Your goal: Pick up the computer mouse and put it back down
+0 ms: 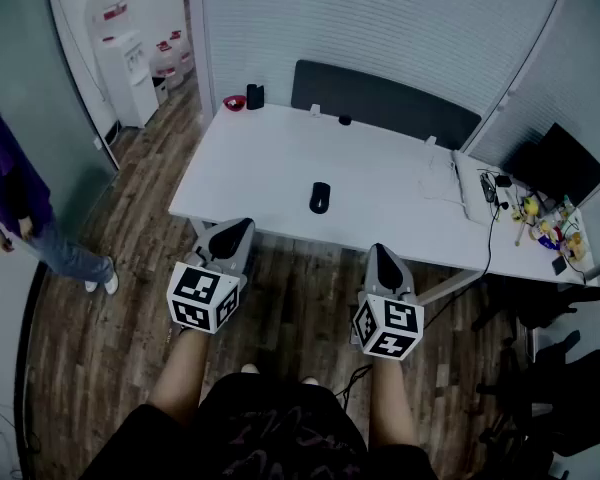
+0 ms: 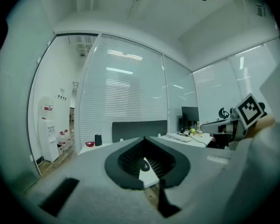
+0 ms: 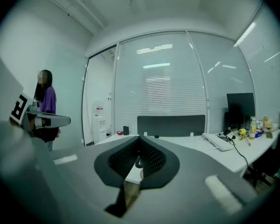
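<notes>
A black computer mouse lies near the front edge of the white desk. Both grippers hang over the wooden floor, short of the desk, pointing toward it. My left gripper is to the left of the mouse and below it in the head view, my right gripper to the right and below. The jaws of each meet at the tips with nothing held. The mouse shows through the left gripper's closed jaws. The mouse also shows through the right gripper's jaws.
A dark partition panel runs along the desk's far edge, with a red bowl and a black cup at its left. A keyboard, a monitor and small clutter occupy the right end. A person in purple stands at the left.
</notes>
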Tool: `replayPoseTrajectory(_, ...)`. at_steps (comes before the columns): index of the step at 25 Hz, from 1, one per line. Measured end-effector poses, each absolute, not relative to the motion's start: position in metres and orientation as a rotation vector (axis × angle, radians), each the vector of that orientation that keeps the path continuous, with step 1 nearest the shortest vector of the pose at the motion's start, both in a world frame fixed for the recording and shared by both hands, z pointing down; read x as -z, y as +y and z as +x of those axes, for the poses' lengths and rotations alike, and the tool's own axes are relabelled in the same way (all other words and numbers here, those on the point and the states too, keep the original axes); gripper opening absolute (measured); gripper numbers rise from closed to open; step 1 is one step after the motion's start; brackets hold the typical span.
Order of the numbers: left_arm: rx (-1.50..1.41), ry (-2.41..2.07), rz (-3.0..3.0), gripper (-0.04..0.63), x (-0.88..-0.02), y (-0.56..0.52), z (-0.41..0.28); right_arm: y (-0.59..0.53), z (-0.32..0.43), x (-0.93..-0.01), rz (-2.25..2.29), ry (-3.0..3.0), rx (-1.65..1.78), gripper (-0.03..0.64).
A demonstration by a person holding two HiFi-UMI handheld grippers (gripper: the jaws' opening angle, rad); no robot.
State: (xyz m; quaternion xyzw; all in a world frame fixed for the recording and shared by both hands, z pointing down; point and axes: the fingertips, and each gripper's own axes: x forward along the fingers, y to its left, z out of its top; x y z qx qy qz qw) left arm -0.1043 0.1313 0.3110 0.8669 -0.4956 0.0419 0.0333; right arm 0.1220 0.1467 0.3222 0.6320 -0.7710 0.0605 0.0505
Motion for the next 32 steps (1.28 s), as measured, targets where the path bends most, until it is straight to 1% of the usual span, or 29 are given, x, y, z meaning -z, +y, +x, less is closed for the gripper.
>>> replayPoseTrajectory(15,-0.135,-1.511,2.674,0.002,-0.313,0.134,-0.113,0.149,0.11,-0.316,1.945,-2.374,-0.147,0.008)
replayPoseTrajectory(32,-0.149,-1.417,2.694,0.002,-0.332,0.145,-0.145,0.164,0.091,-0.321,2.059,-2.285,-0.183,0.008)
